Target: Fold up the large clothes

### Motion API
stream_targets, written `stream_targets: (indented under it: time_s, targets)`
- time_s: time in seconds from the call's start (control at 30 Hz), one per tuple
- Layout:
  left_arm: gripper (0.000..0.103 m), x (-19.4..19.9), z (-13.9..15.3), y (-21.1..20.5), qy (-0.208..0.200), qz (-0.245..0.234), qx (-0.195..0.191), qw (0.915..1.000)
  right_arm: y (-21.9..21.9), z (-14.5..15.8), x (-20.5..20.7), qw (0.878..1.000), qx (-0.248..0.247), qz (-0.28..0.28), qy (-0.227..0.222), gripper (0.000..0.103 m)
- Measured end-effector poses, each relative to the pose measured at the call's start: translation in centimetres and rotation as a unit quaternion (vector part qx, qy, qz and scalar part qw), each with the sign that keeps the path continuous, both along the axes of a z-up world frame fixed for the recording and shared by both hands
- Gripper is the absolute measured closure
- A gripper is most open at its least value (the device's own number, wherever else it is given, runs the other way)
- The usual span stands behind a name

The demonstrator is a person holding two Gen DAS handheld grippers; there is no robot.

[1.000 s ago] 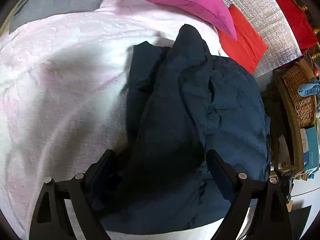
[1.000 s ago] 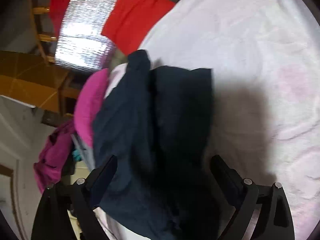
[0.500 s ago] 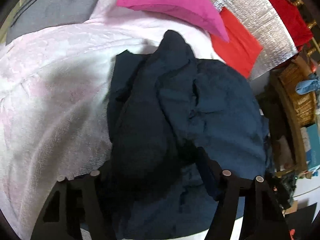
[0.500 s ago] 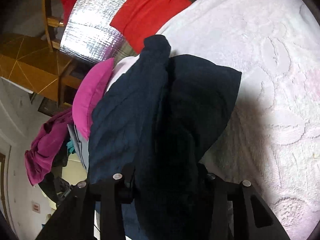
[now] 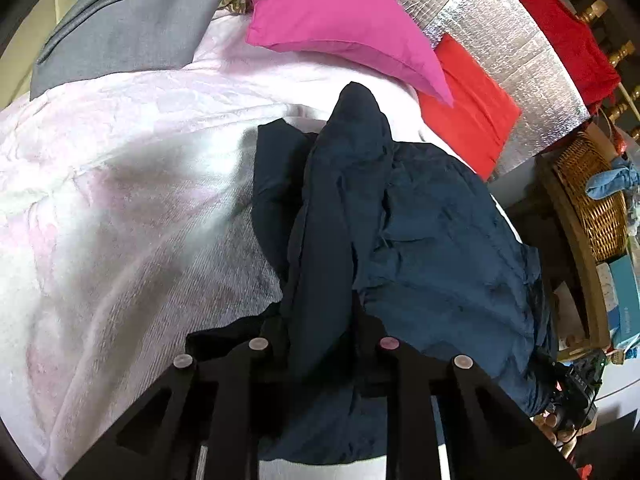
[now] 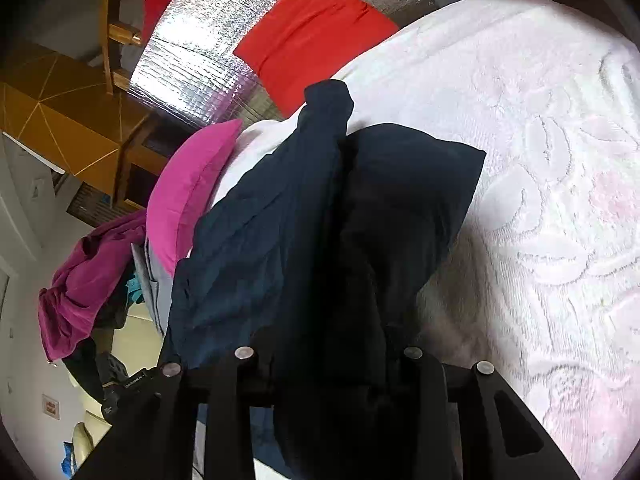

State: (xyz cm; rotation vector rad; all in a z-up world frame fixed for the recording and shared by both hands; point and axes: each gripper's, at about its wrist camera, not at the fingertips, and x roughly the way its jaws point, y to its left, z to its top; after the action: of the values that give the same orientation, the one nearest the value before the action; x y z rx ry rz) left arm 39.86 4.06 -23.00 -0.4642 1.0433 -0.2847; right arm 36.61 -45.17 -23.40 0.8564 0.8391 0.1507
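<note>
Dark navy garment (image 5: pixel 420 232) heaped on white bedspread (image 5: pixel 120 208), near pink pillow (image 5: pixel 340 28). Best to lift both pinched edges evenly, keep cloth taut, shake out bunching before laying flat. Left hand-held gripper (image 5: pixel 320 332) angled steeply down, closing on a dark fold. Right hand-held gripper (image 6: pixel 328 344) tilted down less steeply, also closing, cloth bunched between its jaws.

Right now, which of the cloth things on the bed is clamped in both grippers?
The dark navy garment, bunched between the closing fingers of both the left gripper and right gripper; the pink pillow and grey garment lie untouched.
</note>
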Motion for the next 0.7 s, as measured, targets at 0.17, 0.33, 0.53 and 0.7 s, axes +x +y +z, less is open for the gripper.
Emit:
stream_targets:
  time_s: [0.17, 0.33, 0.53, 0.7]
  targets:
    - [0.083, -1.6, 0.7, 1.5, -0.002, -0.011, -0.007, 0.9999, 0.6, 0.8, -1.5, 1.000, -0.006, 0.014, 0.011, 0.066]
    - [0.084, -3.1, 1.1, 2.6, 0.007, -0.020, -0.011, 0.9997, 0.8, 1.5, -3.4, 0.999, 0.003, 0.031, 0.013, 0.066]
    - [0.075, -2.3, -0.5, 2.8, 0.047, -0.023, 0.002, 0.9986, -0.2, -0.6, -3.3, 0.998, 0.002, 0.028, 0.063, 0.062]
    - [0.061, -1.2, -1.0, 2.9, 0.066, -0.020, 0.009, 0.9976, -1.6, -1.7, -2.9, 0.993, 0.013, 0.017, 0.117, 0.047]
